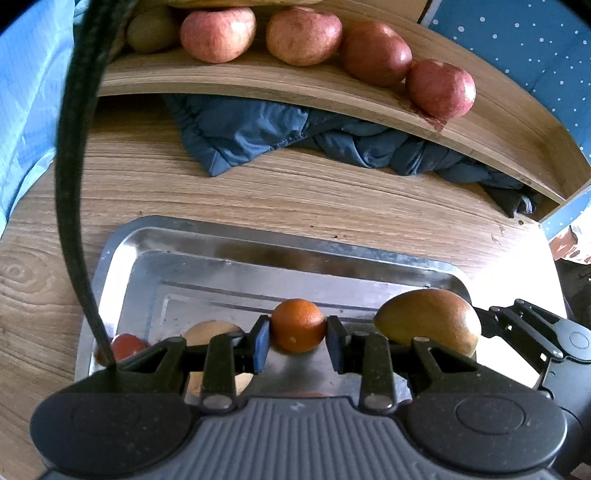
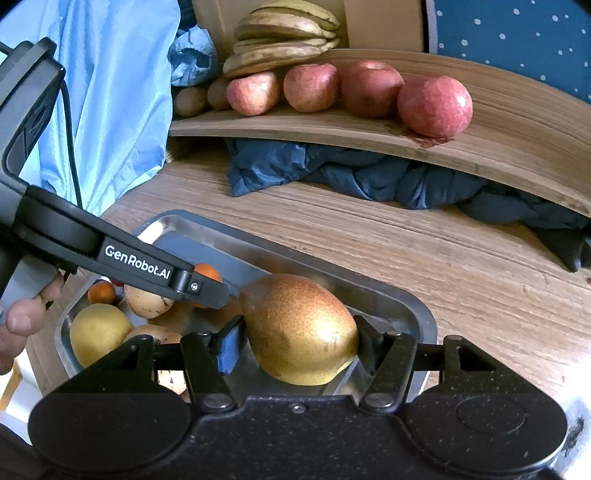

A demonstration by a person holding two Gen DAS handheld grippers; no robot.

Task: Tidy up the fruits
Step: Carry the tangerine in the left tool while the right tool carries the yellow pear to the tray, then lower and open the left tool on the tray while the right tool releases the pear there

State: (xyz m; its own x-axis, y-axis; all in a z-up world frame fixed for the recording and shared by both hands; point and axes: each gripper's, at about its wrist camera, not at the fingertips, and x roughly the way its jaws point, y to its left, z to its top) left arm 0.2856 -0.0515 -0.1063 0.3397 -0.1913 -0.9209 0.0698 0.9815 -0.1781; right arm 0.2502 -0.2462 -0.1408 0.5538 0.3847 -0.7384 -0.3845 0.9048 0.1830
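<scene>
My left gripper (image 1: 298, 345) is shut on a small orange (image 1: 298, 325), its blue pads pressing both sides, over the metal tray (image 1: 221, 230). My right gripper (image 2: 299, 350) is shut on a large russet-yellow pear (image 2: 299, 328) at the tray's (image 2: 413, 299) right end. That pear (image 1: 428, 325) also shows in the left wrist view, right of the orange. From the right wrist view the left gripper (image 2: 207, 288) reaches in from the left, and the orange (image 2: 208, 273) peeks out behind its finger. More fruit lies in the tray: a yellow pear (image 2: 98, 332), a brownish pear (image 2: 146, 301) and a small orange (image 2: 101, 291).
A wooden shelf (image 1: 258, 85) behind the tray carries several red apples (image 1: 218, 35), kiwis (image 2: 190, 99) and a bunch of bananas (image 2: 280, 40). A crumpled dark blue cloth (image 1: 258, 133) lies under it. Wooden tabletop (image 1: 295, 199) lies between tray and shelf. A hand (image 2: 22, 317) grips the left handle.
</scene>
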